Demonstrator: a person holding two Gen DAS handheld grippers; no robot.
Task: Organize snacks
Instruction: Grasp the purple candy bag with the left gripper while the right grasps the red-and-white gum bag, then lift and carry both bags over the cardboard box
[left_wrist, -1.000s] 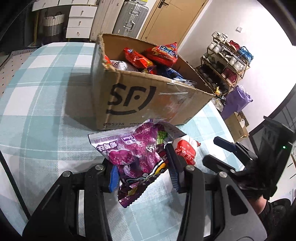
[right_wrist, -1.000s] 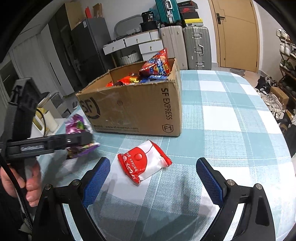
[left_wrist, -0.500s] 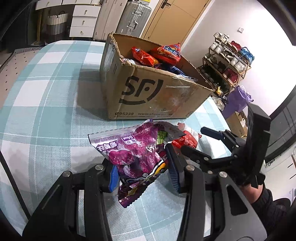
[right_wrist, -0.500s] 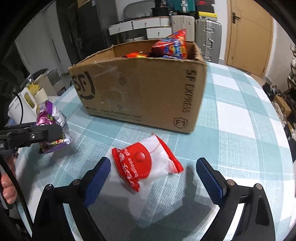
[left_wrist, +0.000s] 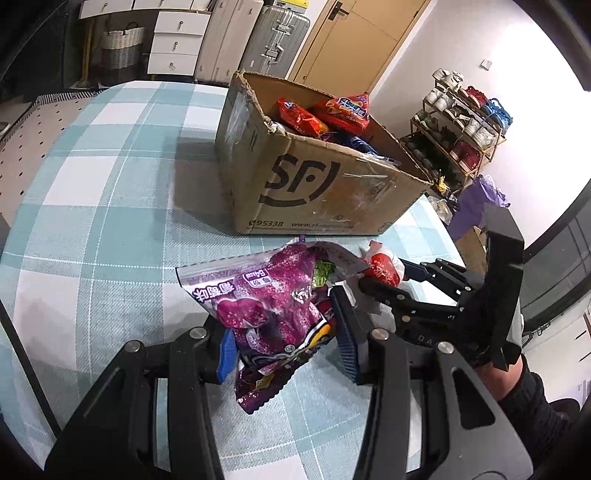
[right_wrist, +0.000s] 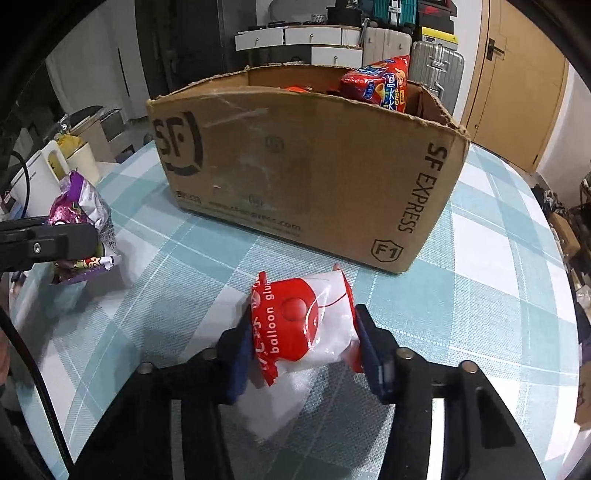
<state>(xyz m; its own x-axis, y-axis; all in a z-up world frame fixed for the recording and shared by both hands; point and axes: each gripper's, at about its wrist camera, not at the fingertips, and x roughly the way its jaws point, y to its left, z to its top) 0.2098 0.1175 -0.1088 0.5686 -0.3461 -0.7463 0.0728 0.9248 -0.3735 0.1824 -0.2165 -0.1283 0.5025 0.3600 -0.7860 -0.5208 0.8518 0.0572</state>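
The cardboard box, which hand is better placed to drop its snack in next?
Probably the right. Its gripper is closing on the red-and-white packet just in front of the cardboard box; the left gripper, holding the purple bag, sits further back.

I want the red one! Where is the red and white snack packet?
The red and white snack packet sits between the right hand-held gripper's closing jaws, on the checked tablecloth before the brown cardboard box.
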